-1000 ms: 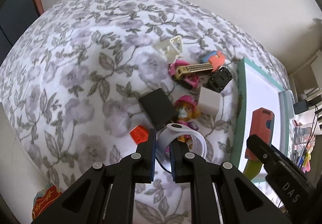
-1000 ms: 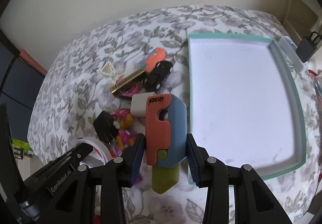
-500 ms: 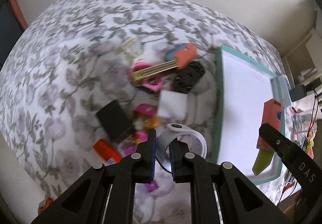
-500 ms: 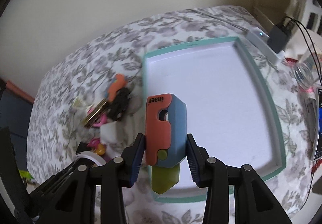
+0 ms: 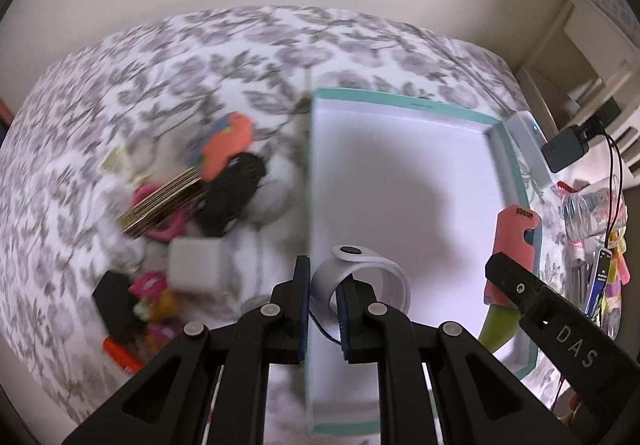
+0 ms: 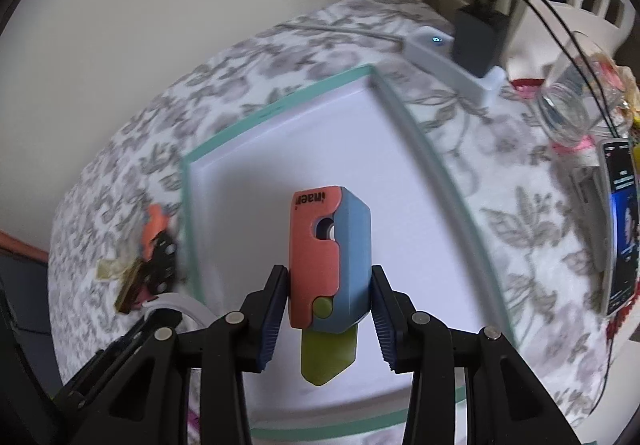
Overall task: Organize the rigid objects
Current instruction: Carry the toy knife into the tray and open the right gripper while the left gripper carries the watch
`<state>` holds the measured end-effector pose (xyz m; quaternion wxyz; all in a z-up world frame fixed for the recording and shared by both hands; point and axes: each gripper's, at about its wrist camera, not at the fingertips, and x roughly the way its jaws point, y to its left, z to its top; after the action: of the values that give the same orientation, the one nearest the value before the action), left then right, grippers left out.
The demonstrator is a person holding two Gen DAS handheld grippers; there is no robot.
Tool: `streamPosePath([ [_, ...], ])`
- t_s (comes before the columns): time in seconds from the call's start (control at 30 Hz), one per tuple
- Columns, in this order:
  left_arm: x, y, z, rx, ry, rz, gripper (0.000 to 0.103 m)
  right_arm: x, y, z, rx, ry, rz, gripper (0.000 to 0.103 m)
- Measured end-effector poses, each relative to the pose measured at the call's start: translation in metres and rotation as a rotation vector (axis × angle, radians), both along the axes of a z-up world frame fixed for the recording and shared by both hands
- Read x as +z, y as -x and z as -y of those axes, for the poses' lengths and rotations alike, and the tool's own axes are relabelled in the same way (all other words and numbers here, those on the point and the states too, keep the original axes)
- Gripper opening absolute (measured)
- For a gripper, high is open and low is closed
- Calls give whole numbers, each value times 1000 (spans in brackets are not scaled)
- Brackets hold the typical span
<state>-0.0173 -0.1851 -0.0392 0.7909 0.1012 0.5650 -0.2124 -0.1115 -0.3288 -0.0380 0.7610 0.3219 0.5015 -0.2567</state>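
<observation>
Now you're mid-carry: your left gripper [image 5: 323,287] clamps the white band [image 5: 362,273], your right gripper [image 6: 330,297] grips the coral-and-blue toy [image 6: 330,257], both over the teal-rimmed tray [image 6: 280,107] (empty, apparently). Next, lower and release inside.

Wide bare floor inside the teal-rimmed tray [image 6: 276,105], open from above, with only its low rim to clear. Left of the tray, a crowded heap on the floral desk [image 5: 168,57]: orange toy [image 5: 228,143], black car [image 5: 236,193], gold bar [image 5: 164,207], white block [image 5: 194,269], black box [image 5: 114,305]. Past the tray's right rim, tight going: power strip [image 6: 452,67] with black charger [image 6: 480,35] and cables, clear jar [image 6: 568,109], phone [image 6: 622,225].
</observation>
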Motion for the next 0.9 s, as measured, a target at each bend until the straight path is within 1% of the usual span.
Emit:
streamPosePath([
  [0.17, -11, 0, 24, -42, 8, 1, 13, -6, 7, 22, -42, 60, -48, 43],
  [0.33, -23, 3, 36, -68, 17, -11, 13, -14, 12, 34, -60, 79, -86, 43],
  [0.6, -34, 7, 38, -86, 15, -35, 13, -28, 12, 34, -56, 81, -119, 43],
  [0.7, -36, 8, 36, -86, 14, -42, 13, -29, 12, 33, -54, 89, -130, 43],
  [0.9, -34, 8, 32, -81, 25, -44, 13, -24, 10, 30, -41, 100, -124, 43],
])
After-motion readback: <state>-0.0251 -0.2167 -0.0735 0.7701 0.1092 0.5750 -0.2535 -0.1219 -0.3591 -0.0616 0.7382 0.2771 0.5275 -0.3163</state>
